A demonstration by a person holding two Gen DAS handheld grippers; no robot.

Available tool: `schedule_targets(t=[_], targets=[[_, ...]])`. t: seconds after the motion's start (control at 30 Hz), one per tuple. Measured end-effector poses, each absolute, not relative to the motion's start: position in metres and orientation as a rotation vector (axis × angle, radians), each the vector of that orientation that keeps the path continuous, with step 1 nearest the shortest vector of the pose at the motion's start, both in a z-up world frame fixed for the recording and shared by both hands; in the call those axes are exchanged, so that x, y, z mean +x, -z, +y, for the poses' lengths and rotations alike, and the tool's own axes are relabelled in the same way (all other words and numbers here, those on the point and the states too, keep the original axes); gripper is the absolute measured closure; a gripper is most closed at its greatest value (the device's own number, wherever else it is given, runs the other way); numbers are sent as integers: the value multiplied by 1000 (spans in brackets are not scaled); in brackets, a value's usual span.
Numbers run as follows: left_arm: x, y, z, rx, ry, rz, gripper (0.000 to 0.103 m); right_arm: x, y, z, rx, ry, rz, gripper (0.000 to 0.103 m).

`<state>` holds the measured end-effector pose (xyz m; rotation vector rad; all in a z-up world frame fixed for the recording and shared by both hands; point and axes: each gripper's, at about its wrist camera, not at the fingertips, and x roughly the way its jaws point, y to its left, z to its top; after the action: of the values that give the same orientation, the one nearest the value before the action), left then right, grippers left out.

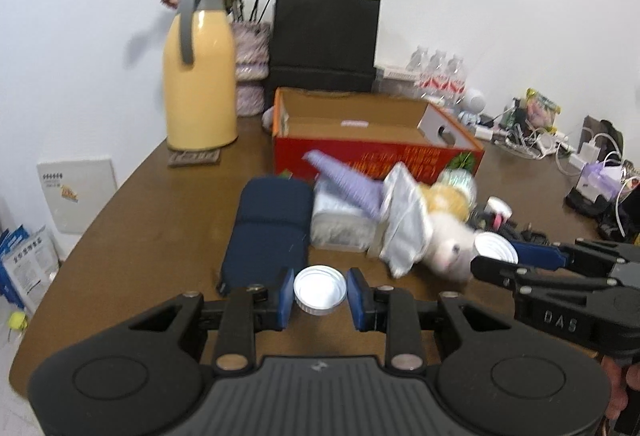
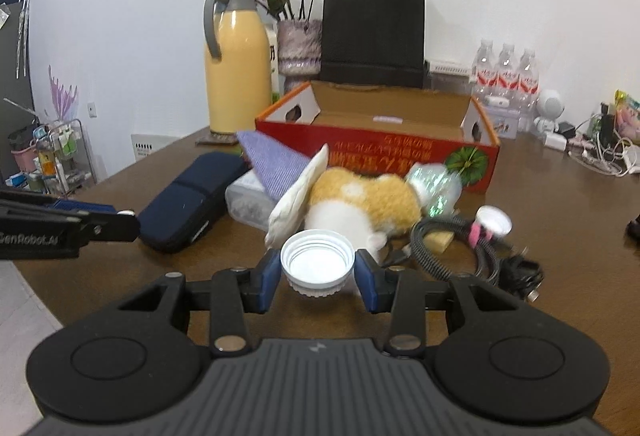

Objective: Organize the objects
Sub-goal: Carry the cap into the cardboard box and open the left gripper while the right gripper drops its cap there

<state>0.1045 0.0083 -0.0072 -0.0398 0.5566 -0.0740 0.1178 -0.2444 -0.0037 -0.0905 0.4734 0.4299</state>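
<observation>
The left tool [image 1: 320, 296] is clamped on a small white ribbed plastic bottle cap [image 1: 320, 290], open side up, between its blue pads. The right tool [image 2: 318, 272] grips a larger white threaded plastic cap [image 2: 317, 264] the same way. Both are above the brown wooden counter [image 1: 152, 232]. Just ahead of the left tool lies a navy fabric pouch [image 1: 270, 232]; ahead of the right tool lies an orange-and-white plush toy [image 2: 360, 201] with a coiled black braided cable [image 2: 452, 240] to its right. Beyond both tools stands an open red cardboard box [image 2: 400, 151], and farther back a yellow thermos jug [image 1: 200, 83].
</observation>
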Motion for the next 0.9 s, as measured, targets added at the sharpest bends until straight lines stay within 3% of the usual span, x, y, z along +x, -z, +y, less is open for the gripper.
schedule_targets(t=[0.53, 0.9], targets=[[192, -32, -26, -17, 90, 470, 76, 192, -40, -253, -111, -388, 367, 63], [281, -38, -35, -30, 79, 445, 76, 276, -41, -256, -111, -375, 359, 63]])
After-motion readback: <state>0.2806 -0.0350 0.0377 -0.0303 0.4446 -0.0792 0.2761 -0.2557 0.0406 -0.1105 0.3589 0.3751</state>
